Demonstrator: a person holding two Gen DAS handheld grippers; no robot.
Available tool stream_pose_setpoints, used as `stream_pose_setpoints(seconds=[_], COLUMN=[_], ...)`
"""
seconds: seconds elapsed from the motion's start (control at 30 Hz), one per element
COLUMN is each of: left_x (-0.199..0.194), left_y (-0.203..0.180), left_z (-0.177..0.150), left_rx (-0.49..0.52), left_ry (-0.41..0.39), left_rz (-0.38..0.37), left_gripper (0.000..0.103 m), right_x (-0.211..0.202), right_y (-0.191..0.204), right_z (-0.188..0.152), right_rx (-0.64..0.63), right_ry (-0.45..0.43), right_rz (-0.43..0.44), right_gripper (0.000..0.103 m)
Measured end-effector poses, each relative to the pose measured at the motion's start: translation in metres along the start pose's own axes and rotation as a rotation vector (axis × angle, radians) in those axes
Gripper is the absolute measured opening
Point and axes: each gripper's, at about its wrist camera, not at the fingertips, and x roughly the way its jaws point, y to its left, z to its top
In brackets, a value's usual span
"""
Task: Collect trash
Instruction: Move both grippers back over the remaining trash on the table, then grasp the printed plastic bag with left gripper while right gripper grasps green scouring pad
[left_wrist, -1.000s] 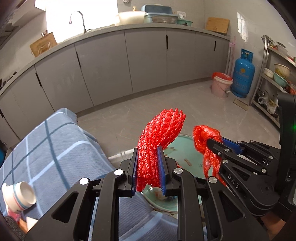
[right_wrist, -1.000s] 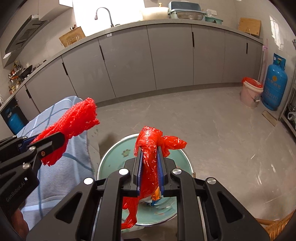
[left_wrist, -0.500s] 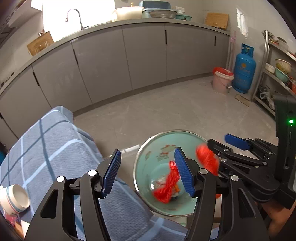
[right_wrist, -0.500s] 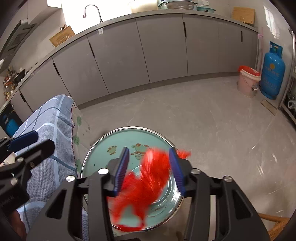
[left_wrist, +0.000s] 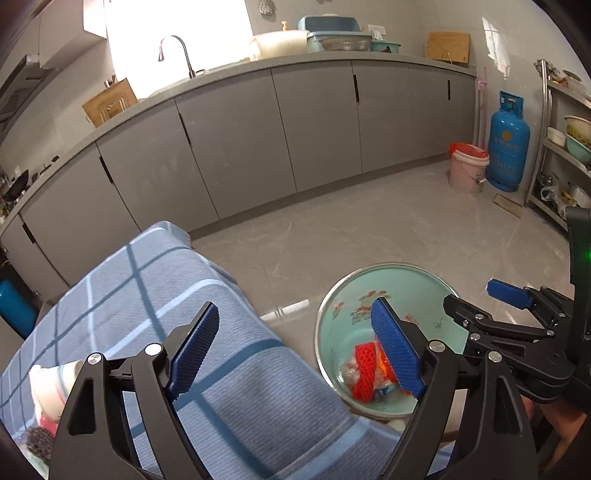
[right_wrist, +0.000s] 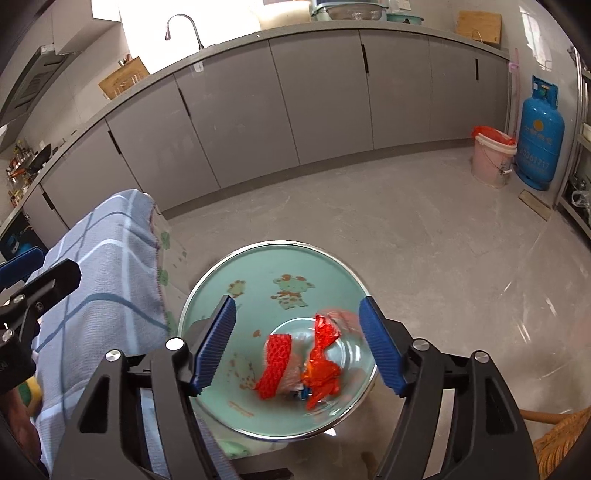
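Both grippers were over a teal basin (right_wrist: 258, 273) w/ cartoon print, which sat just beside the table edge covered w/ a blue checked cloth (left_wrist: 155, 295). Left gripper (left_wrist: 295, 347) jaws were opening, spread wide, nothing btwn the blue pads; one pad was over the cloth, the other over the basin rim area. Right gripper (right_wrist: 299, 347) jaws were also opening, nothing gripped, basin bottom seen btwn them.

Trash was in the basin bottom: red foam net (right_wrist: 277, 363) lay on the left, crumpled red plastic bag (right_wrist: 323, 365) just beside it on the right, touching or nearly so, slightly motion-blurred. Some clear/whitish wrapper bits under them, too blurred to ID. In left wrist view the net (left_wrist: 364, 369) was partly hidden behind the left gripper's pad.

Bkgd: grey cabinets (right_wrist: 314, 96) along the wall, blue gas cylinder (right_wrist: 541, 136) next to a pink bucket (right_wrist: 493, 158) w/ red liner, well apart from the basin. White cup (left_wrist: 48, 387) on the cloth at far left of left view.
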Motion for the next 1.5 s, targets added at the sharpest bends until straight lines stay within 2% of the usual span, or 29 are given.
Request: stream_pose_setpoints(seconds=[0.27,0.5,0.63,1.03,1.17,1.4,1.5], left_x=[-0.050,-0.084,-0.099,-0.138,-0.149,-0.159,-0.162], left_y=[0.030,0.072,0.104,0.190,0.207,0.227,0.232], left_z=[-0.009,-0.029,-0.050,-0.116,-0.132,-0.154,-0.164], left_rx=[-0.006,-0.010,-0.043,-0.139,-0.178,-0.250,-0.279], left_ry=[-0.051,-0.067,-0.047,0.031,0.045,0.072,0.090], left_rz=[0.038,0.137,0.196,0.360,0.385,0.384,0.375], left_gripper=[0.084,0.088,0.088,0.088,0.088,0.088,0.088], right_x=[-0.021,-0.035,-0.044,-0.059,-0.068,-0.081,-0.087], right_y=[0.044,0.095,0.129,0.205,0.218,0.238,0.246], right_z=[-0.009,-0.015,-0.025,-0.054,-0.059,-0.071,-0.077], right_rx=[-0.052,-0.119,-0.174,-0.299,-0.323,-0.365,-0.384], right_ry=[-0.002,-0.007,-0.009,0.012,0.005,0.000,-0.014], right_rz=[0.063,0.121,0.157,0.230,0.239,0.256,0.257], right_gripper=[0.073,0.076,0.081,0.081,0.081,0.082,0.087])
